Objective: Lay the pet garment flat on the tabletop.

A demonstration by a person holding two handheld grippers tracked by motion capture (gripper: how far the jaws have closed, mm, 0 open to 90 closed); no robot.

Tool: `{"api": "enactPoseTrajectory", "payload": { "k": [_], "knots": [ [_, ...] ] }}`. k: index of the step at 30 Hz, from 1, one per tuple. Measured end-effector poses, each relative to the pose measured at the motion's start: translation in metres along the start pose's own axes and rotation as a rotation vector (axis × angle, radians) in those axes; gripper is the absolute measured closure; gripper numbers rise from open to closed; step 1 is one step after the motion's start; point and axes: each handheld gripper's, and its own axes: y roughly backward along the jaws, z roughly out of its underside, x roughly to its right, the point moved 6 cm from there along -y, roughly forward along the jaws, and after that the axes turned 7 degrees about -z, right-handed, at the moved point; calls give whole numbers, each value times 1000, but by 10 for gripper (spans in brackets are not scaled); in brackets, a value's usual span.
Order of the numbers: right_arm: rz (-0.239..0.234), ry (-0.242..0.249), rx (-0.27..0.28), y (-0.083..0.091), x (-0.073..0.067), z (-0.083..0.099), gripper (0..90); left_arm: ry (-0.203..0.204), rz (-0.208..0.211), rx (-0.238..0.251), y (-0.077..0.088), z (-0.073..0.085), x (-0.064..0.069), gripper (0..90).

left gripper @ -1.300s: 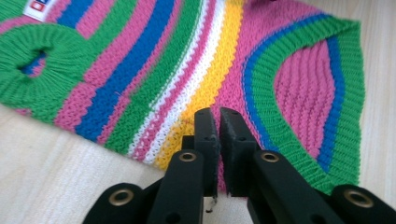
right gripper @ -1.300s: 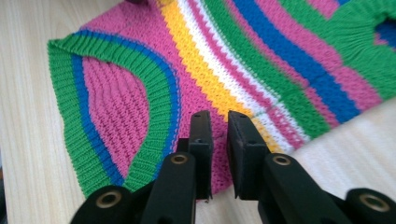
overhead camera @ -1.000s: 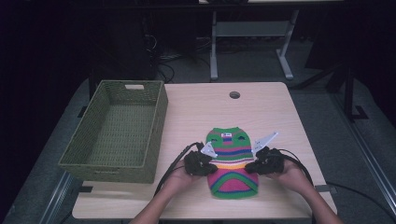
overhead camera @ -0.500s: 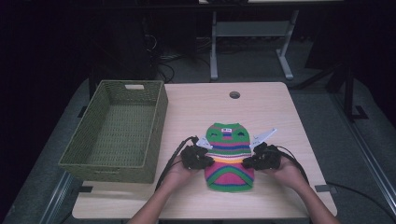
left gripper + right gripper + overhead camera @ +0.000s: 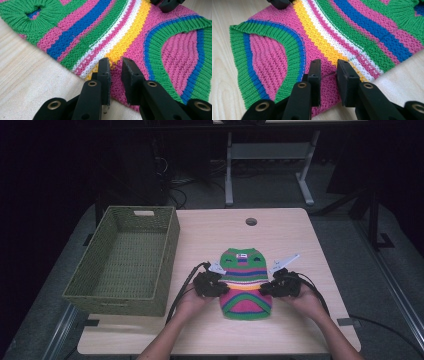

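- Flat on the worktop (image 5: pixel 295 235) lies a striped knitted sweater (image 5: pixel 245 282), nearer the front edge than the back and somewhat right of the middle.
- Its long axis runs front to back: the green neck end with a small white label points toward the back edge, and the rounded green-rimmed hem points toward the person at the front edge.
- Stripes of green, pink, blue, white and yellow cross it from side to side, square to that axis.
- At the sweater's left side edge sits the left gripper (image 5: pixel 216 284), aimed inward across the knit; in the left gripper view its jaws stand slightly apart over the yellow and pink bands, with cloth beneath them but no fold pinched between. They have just been opening, so the tool has let go.
- At the sweater's right side edge sits the right gripper (image 5: pixel 271 287), facing its partner; in the right gripper view its jaws likewise stand a little apart above the pink and yellow bands, nothing clamped, and they too have just been opening.
- A green woven basket (image 5: pixel 125 260) takes up the left part of the worktop, along the left edge, well apart from the sweater, with bare wood between them.
- Bare wood also lies between the neck end and the back edge, where a small round hole (image 5: pixel 251 221) sits, and between the sweater and the right edge.
- Toward the front edge, only a narrow strip of wood remains past the hem.
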Motion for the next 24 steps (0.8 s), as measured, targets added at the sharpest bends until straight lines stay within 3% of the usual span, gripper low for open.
{"api": "enactPoseTrajectory", "payload": {
  "k": [6,11,16,19,24],
  "knots": [
    [-2,9,7,0,-1,0,663,16,-8,8,2,-1,2,685],
    [-5,1,56,9,-1,-3,629,-6,3,17,8,-1,5,644],
    [-11,-16,56,12,-1,-2,628,-9,12,22,9,-1,9,656],
    [-13,-3,54,12,-3,-1,625,-30,8,20,12,-1,9,662],
    [-22,6,62,17,-7,-1,545,-23,-4,34,21,-2,9,565]
  ]
}}
